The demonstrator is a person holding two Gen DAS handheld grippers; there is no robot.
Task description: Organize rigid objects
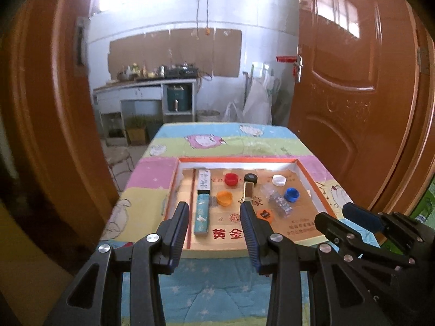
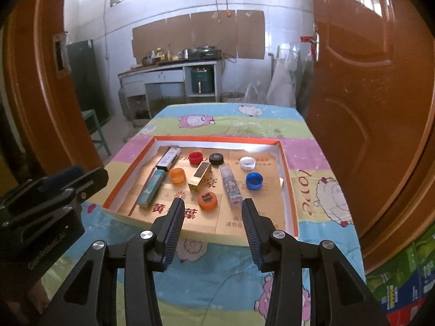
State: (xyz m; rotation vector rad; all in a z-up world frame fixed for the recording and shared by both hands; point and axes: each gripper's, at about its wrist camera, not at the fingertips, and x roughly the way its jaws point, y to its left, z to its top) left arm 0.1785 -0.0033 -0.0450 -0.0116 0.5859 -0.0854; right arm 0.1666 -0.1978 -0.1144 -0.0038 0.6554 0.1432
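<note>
Cartoon-printed pastel cloth (image 2: 320,163) covered the tabletop, and on it, toward the near edge, sat a shallow orange-rimmed cardboard tray (image 2: 288,179) lined with tan printed paper. Both grippers hovered short of the tray's near rim, the left gripper (image 1: 214,212) and the right gripper (image 2: 212,207) each with jaws spread wide and holding nothing.

Inside the tray, along its left side, lay a long teal patterned box (image 2: 151,188) end to end with a white and black box (image 2: 168,159) behind it. A gold rectangular box (image 2: 199,177) lay near the middle, and a clear patterned box (image 2: 230,187) lay to its right.

Bottle caps were scattered among them: a dark orange one (image 2: 207,200) nearest the front rim, a lighter orange one (image 2: 177,175), a blue one (image 2: 254,180), a red one (image 2: 196,157), a black one (image 2: 216,159) and a white one (image 2: 247,162) toward the far rim.
</note>
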